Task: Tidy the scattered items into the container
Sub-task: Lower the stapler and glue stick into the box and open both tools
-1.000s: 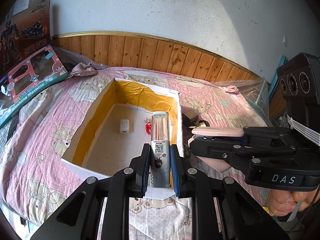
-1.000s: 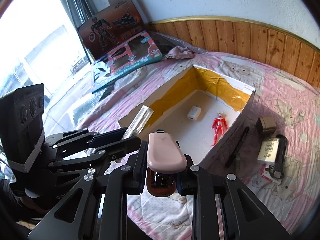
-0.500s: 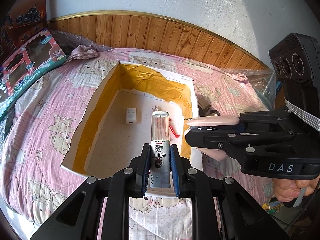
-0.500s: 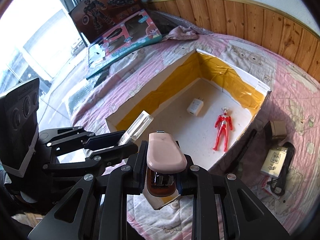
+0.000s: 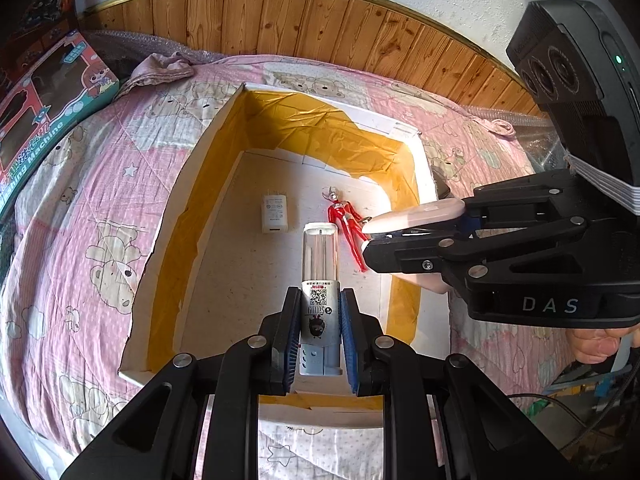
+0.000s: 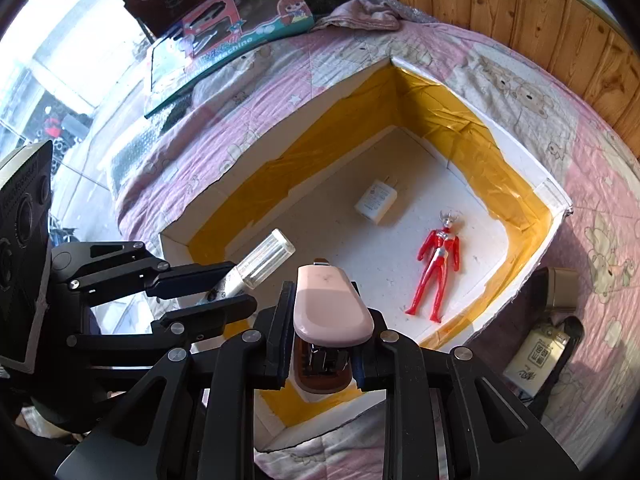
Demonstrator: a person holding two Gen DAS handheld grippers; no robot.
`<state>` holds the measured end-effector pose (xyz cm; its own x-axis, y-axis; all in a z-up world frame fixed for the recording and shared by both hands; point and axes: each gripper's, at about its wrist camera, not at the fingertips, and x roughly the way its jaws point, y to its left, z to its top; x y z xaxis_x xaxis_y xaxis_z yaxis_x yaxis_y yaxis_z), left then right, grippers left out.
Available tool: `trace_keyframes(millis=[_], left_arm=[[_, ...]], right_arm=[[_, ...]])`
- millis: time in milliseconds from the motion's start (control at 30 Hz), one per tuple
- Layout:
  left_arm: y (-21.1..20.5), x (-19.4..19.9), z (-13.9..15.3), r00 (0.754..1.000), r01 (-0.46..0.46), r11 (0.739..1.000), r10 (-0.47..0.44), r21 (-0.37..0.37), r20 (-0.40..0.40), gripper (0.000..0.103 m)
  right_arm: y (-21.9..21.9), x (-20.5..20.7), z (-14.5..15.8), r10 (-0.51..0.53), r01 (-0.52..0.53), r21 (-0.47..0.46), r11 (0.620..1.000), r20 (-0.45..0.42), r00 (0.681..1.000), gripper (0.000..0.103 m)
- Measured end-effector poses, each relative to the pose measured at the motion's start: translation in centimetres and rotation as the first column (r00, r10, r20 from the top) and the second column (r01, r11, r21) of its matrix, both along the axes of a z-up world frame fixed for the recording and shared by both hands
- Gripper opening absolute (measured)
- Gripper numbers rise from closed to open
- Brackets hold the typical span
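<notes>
At the bottom centre of the left wrist view, the left tongs [image 5: 319, 334] are clenched on a slim bottle [image 5: 320, 280], its blue pads pressed against the grey lower body with a printed code label. The bottle's upper half is clear, glossy plastic with a flat top, and it points toward the frame's centre, over the container.

At the bottom centre of the right wrist view, the right tongs [image 6: 322, 334] are closed nearly as tightly on a pink stapler [image 6: 330, 306], a smooth, rounded, matte shell over a brown underside with metal parts. In the left wrist view the stapler juts in from the right, above the container's right wall.

The container [image 5: 200, 160] fills the middle of both views: a shallow, open, white foam-like box with ragged rims, its inner walls lined with wrinkled yellow tape, resting on a bed [image 5: 80, 208] with a pink quilted cover printed with bears. On its speckled white floor lie a white charger plug [image 6: 377, 200], flat and rectangular, and just beside it a red toy figure [image 6: 438, 258] on its back, glossy plastic with a silver head.

At the right edge of the right wrist view, outside the container, a beige labelled packet [image 6: 534, 356] lies on the bed. In the upper left, a toy box [image 6: 224, 40] leans at the bed's far side, below wooden wall panelling [image 5: 280, 20].
</notes>
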<state>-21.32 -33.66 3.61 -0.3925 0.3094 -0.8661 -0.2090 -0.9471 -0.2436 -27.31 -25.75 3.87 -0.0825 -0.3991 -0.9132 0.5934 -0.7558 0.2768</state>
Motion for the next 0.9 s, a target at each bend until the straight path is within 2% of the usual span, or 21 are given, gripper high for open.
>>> trace_keyframes(millis=[333,567,900], left_arm=[[-1.3,-2.8,-2.6,0.991,-0.025,0.999,0.020,0.036,0.132,0.020],[-1.2,-4.0,-4.0,0.983,0.018,1.000,-0.020,0.010,0.181,0.020],[-1.6,-6.7,-5.6,0.968,0.010,1.000,-0.012,0.007,0.250,0.020]], right_arm=[[-1.9,-4.8,-3.5,0.025,-0.032,0.145,0.989,0.050,0.998,0.024],[-2.8,-8.2,-6.2,0.034,-0.055,0.246,0.968,0.086,0.996,0.024],[-3.9,-12.6,-8.8,0.005,-0.034,0.307,0.951,0.095,0.995,0.024]])
